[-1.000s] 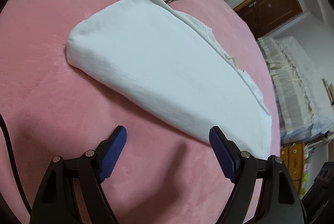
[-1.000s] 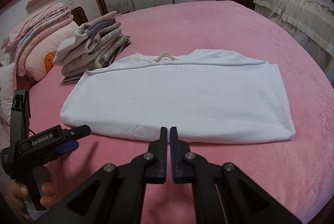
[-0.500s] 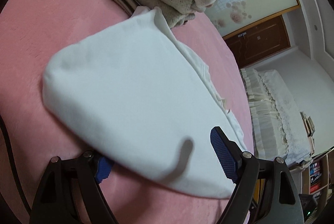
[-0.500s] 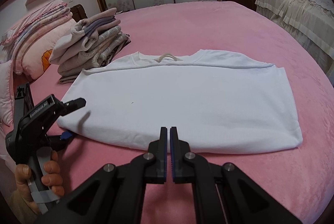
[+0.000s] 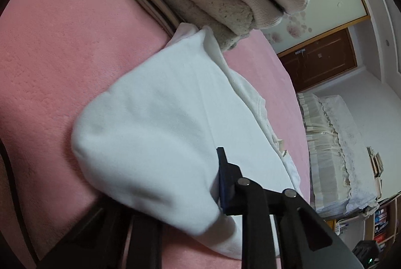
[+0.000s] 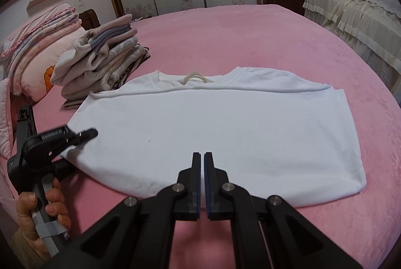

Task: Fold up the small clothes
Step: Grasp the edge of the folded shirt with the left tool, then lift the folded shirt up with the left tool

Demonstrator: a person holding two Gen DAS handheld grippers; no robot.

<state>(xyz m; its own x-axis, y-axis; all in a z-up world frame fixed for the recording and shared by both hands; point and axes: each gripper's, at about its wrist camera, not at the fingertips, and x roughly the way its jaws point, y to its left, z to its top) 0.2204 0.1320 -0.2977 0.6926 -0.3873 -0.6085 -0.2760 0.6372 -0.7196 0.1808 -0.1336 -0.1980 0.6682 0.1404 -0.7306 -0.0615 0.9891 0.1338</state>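
Since a second ago, left tongs (image 6: 82, 135) have slid onto the near-left corner of the white sweatshirt (image 6: 213, 133) on the pink bed (image 6: 250, 43), apparently pinching it. Right tongs (image 6: 202, 161), pressed together and empty, hover at its near edge; its long axis runs left-right.

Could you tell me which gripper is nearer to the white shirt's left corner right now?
Left. The left gripper is at that corner of the white shirt, jaws closing around the fabric. The right gripper, jaws shut, hovers over the shirt's near edge at mid-width.
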